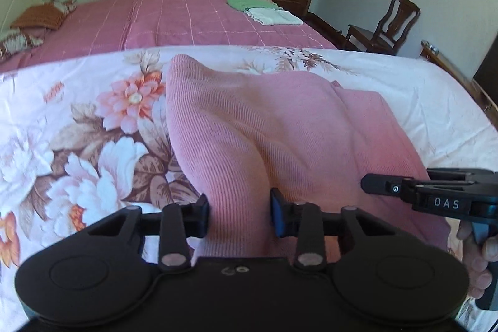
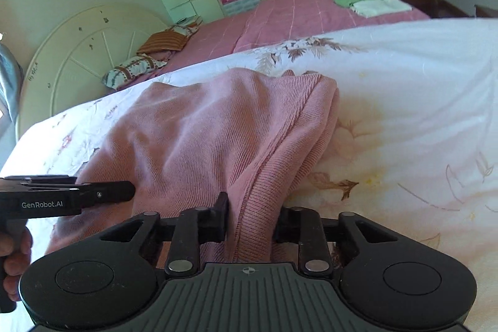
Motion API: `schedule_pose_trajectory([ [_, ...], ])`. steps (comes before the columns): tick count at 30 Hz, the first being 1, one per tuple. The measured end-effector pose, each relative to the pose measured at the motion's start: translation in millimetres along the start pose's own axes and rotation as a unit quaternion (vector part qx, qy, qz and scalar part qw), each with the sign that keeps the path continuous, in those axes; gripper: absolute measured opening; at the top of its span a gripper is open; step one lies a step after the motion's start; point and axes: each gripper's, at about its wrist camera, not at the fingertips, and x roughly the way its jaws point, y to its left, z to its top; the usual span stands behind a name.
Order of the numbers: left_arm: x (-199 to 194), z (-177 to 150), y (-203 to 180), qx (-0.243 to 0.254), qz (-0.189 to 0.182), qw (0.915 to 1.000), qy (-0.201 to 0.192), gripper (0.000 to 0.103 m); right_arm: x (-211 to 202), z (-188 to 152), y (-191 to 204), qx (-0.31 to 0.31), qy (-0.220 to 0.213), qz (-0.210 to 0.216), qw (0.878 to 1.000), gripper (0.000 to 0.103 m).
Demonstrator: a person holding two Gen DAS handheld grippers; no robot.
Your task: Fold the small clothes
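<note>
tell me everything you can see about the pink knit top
The pink knit top is a fine ribbed knit, soft and rumpled, with a ribbed hem. It lies on the floral bedsheet, its near edge bunched and raised from it. The left tool and right tool each pinch a fold of that edge.
</note>
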Motion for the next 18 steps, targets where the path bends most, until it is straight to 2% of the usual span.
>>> schedule_pose_trajectory([
  [4,-12,3,-7,0.024,0.006,0.9996,-0.013,0.032,-6,2,16,-0.028,-0.006,-0.024,0.999,0.021],
  [11,-34,-1,-7,0.038,-0.012,0.9985,-0.038,0.031,-24,9,46,-0.057,-0.033,-0.041,0.997,0.021],
  [18,-75,-14,39,0.033,-0.028,0.9974,-0.057,0.030,-36,3,102,-0.085,-0.048,-0.051,0.994,0.021],
])
